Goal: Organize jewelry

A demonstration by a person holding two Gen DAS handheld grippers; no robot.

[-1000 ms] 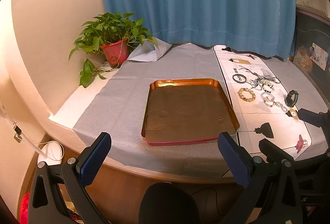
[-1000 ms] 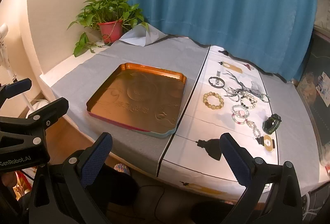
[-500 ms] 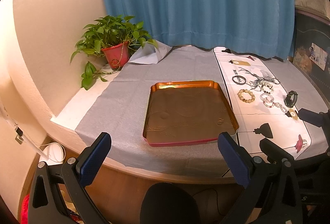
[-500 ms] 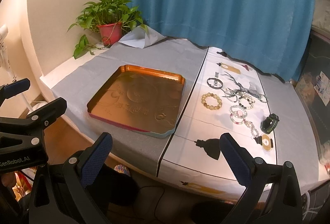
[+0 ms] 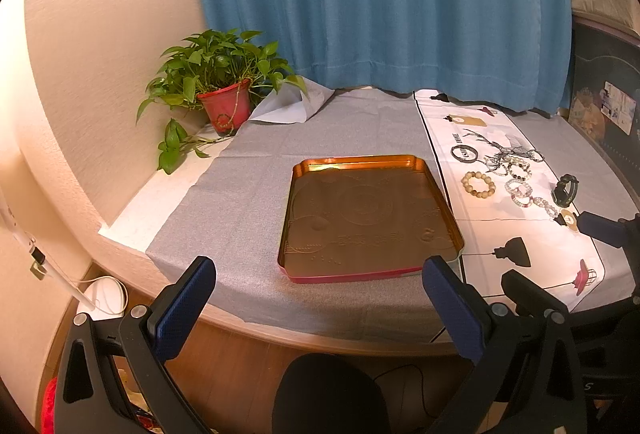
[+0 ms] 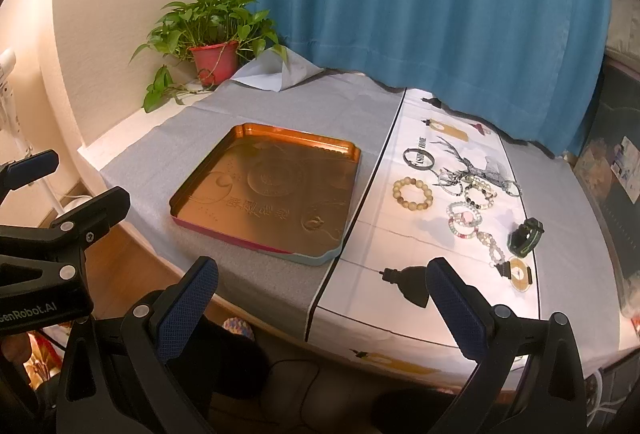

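surroundings: potted pothos (image 5: 218,90) in red pot, upper left of frame, at back corner of worktop (image 5: 248,194); blue curtain (image 5: 380,2) behind; grey cloth folded up at the corner beside the pot
cover: grey cloth under the tray, white printed runner (image 6: 436,234) under the jewelry, right half of frame
tray: orange-gold metal tray (image 5: 368,214), nothing in it, flat on grey cloth at frame centre; long axis runs near edge to far edge; its right rim just beside the runner's black border
jewelry: all on runner, right of tray, well apart from both tongs
beige bead bracelet (image 6: 413,193): flat, closest piece to tray
black bangle (image 6: 419,158): flat, above the beige one in frame
mixed bead bracelets (image 6: 472,194): cluster, some touching or overlapping, centre-right; can't separate each
pale bead strand (image 6: 490,244): laid out straight, long axis slants toward lower right, ends at gold round pendant (image 6: 517,272)
dark green watch (image 6: 525,236): standing on its edge, right of the strand
obstruction: nothing between tongs and tray or jewelry; worktop front edge lies ahead of both
left tongs (image 5: 320,308): released, blue pads spread wide, nothing between, lower frame short of worktop edge
right tongs (image 6: 322,308): released, wide apart, holding nothing, lower frame facing the runner's near end
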